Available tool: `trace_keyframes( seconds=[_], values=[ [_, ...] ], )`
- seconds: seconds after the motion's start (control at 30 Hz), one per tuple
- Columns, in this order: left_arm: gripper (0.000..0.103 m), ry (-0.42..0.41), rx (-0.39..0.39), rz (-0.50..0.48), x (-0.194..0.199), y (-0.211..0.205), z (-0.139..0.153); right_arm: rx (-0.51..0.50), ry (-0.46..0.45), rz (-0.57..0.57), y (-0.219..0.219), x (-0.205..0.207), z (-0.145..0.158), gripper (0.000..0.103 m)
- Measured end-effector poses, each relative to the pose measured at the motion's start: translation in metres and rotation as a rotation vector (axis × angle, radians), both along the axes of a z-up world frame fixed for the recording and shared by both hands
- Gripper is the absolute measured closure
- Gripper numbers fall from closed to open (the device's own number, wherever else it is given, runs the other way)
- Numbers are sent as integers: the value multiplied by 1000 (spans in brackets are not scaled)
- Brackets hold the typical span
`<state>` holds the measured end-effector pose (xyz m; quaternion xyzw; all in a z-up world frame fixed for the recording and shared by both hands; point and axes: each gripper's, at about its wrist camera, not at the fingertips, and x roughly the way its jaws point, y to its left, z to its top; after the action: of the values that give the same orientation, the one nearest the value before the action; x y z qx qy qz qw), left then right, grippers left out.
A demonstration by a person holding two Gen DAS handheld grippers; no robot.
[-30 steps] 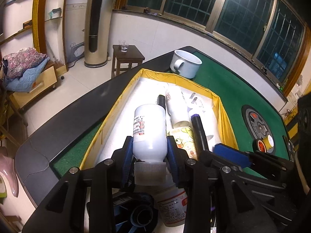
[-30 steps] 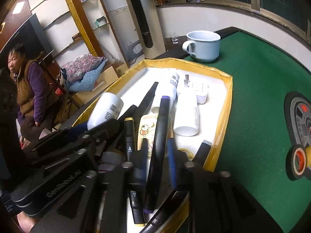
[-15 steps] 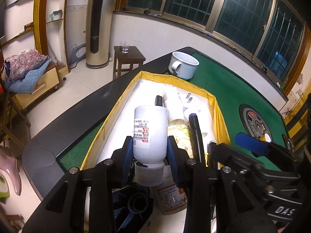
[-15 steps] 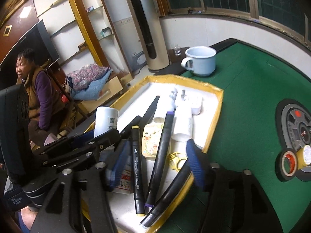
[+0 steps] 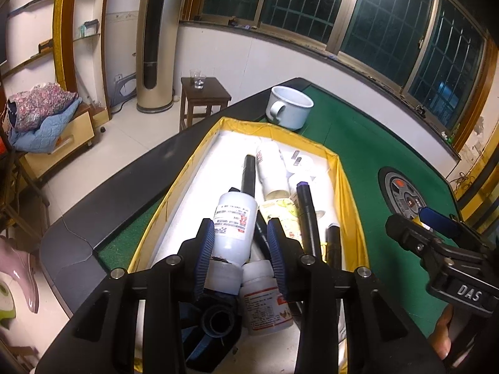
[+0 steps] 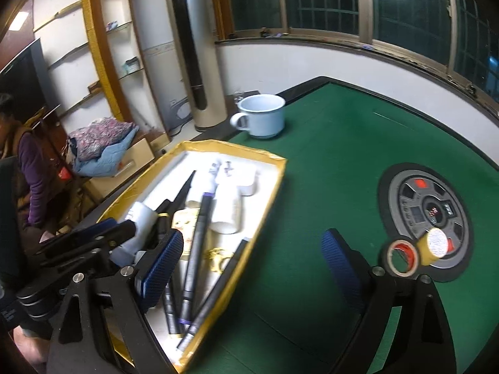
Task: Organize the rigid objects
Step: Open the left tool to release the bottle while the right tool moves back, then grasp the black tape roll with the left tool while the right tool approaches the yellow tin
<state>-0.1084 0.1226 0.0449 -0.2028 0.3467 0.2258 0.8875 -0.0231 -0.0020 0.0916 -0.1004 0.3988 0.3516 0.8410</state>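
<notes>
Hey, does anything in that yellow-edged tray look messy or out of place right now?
Yes. In the tray the markers and bottles lie jumbled, overlapping at angles. One black marker leans along the right rim instead of lying flat.

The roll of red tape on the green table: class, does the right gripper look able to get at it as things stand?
Probably yes. The right gripper has just opened its jaws, nothing between them, and the red tape lies on bare green table just beyond, with only the yellow roll beside it.
</notes>
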Motion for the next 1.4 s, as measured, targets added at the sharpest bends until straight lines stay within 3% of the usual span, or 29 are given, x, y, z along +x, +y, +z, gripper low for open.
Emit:
trace_keyframes(
  seconds=[0.13,0.4,0.47,0.53,0.7,0.87,0.9,1.0,1.03,1.17,1.23,1.4],
  values=[
    [70,-26,20,-5,-3,-7,8,6,-53,-34,-18,-1,2,15],
    [70,-60,79,-55,-4,-36,26,-72,-341,-206,-72,-2,19,15],
    [70,-66,88,-74,-3,-44,30,-38,-284,-186,-95,9,19,16],
    [70,-74,95,-93,-1,-54,33,48,-138,-103,-122,24,16,16],
    [70,-76,105,-162,9,-84,35,33,-37,-213,-178,59,2,22],
    [70,-43,64,-277,31,-117,30,107,142,-325,-217,93,-11,22],
    [69,-29,46,-314,38,-125,28,113,153,-340,-221,93,-13,24],
    [43,-3,-44,-425,58,-145,22,113,145,-386,-228,91,-15,29],
    [39,-7,-71,-442,62,-149,21,115,143,-403,-231,92,-14,29],
    [37,44,-105,-495,86,-175,16,148,138,-433,-240,93,-14,28],
    [29,75,-123,-513,102,-184,11,166,163,-450,-246,97,-17,28],
    [22,142,-167,-520,139,-194,3,224,227,-469,-256,106,-22,28]
  ],
)
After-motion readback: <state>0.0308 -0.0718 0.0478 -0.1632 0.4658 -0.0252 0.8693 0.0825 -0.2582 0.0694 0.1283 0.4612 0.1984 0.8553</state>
